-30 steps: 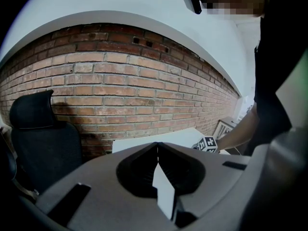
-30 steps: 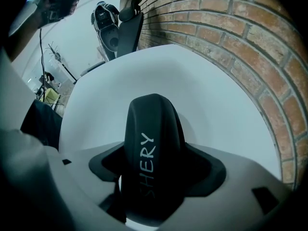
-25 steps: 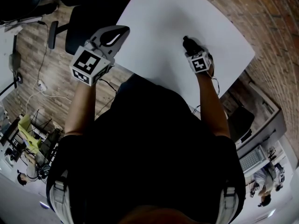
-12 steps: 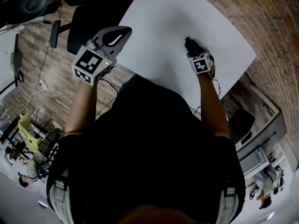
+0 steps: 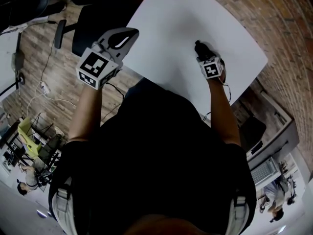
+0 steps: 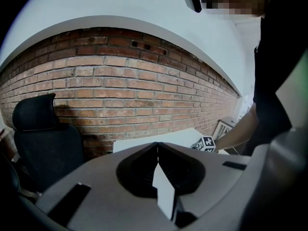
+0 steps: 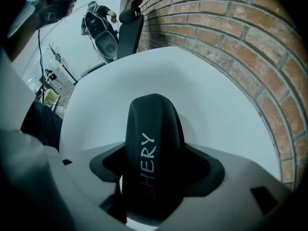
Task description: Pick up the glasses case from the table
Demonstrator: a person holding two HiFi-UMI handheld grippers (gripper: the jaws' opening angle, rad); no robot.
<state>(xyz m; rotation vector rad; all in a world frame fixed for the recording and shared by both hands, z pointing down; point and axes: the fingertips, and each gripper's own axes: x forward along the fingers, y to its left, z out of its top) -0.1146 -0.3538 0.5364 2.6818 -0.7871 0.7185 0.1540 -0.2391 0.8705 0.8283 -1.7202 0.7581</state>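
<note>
On the right side of the white table [image 5: 171,28], the right gripper [image 5: 203,56] has its jaws closed on the glasses case [image 7: 153,129], a dark rounded shell with white letters running along it. The case stands lengthwise between the two jaws and juts out past their tips, its rounded end pointing across the tabletop toward the far edge. In the head view the case [image 5: 199,47] shows as a small dark shape just ahead of the marker cube [image 5: 211,69], over the table and well in from its edges; whether it touches the surface or hangs just clear of it cannot be told. The left gripper [image 5: 130,32] is held at the table's near left edge, well apart from the right one, its jaws brought together with nothing between them; in its own view the tips meet in a thin line. That view looks level across the room at a brick wall [image 6: 144,81] and a black chair [image 6: 43,138]. Wooden floor [image 5: 44,58] lies to the left of the table.
</note>
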